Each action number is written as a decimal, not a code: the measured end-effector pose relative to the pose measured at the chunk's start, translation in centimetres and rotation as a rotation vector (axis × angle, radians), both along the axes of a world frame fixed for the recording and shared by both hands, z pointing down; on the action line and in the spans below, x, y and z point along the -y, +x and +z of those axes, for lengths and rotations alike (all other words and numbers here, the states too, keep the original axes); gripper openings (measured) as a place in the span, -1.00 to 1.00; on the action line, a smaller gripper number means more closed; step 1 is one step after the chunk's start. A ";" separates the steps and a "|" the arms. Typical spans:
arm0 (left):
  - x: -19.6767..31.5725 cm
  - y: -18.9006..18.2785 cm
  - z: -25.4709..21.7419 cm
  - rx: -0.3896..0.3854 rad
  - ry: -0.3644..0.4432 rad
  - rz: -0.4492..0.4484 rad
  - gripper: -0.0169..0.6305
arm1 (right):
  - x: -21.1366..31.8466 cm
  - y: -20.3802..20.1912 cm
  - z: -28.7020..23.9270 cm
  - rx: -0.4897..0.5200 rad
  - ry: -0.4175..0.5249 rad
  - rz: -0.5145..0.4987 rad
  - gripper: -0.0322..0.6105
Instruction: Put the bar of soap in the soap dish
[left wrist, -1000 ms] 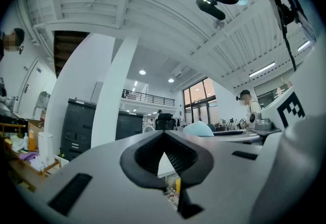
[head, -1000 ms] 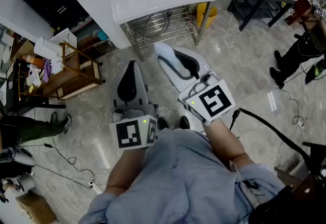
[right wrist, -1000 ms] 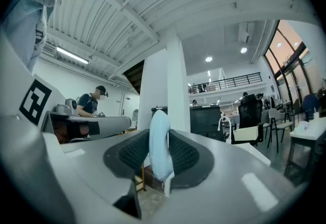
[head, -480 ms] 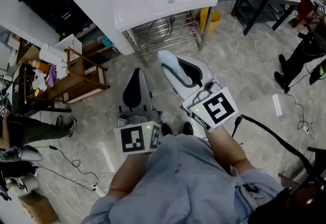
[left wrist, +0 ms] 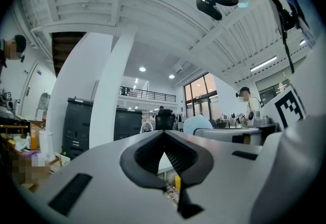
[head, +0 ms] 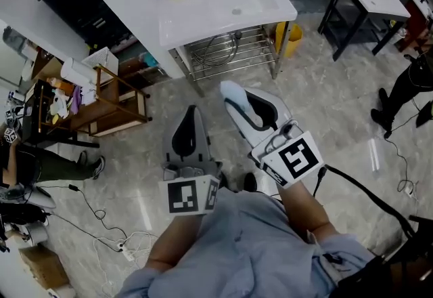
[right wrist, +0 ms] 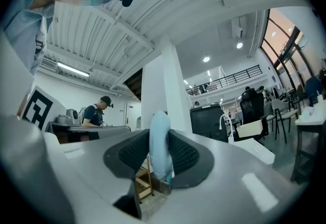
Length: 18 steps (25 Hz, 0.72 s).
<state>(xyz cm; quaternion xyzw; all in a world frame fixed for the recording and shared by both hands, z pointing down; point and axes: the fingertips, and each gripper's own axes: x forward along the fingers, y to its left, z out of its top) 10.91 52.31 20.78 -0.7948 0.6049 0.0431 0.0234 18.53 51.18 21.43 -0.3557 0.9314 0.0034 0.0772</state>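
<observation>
Two handheld grippers, aimed toward a white sink (head: 203, 15). Right gripper (head: 245, 101) clamped on a pale blue bar of soap (right wrist: 159, 141), standing on edge between the pads. Left gripper (head: 186, 129) pressed closed, empty. Probably light, hard and slippery; best pinched across the broad flat faces, firmly but gently. No soap dish clearly made out.

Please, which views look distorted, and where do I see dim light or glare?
Head view: rather dim, with pale reflected streaks on the glossy floor. Left gripper view: strong fisheye bending, black corners; the left tool looks slightly soft. Right gripper view: same fisheye; a ceiling lamp glares, and the bar of soap in the right tool is fairly sharp.
</observation>
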 end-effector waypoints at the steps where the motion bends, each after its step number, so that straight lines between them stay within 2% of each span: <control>1: 0.0 -0.1 0.2 0.001 -0.004 -0.003 -0.93 | 0.2 0.0 0.3 -0.001 -0.005 -0.002 -0.54; 9: 2.7 -2.7 2.4 -0.025 -0.031 -0.029 -0.93 | 2.9 -2.0 1.5 -0.020 -0.021 -0.025 -0.54; 18: 12.0 -9.4 2.7 -0.077 -0.023 -0.022 -0.93 | 11.0 -8.4 2.4 -0.057 -0.041 -0.034 -0.54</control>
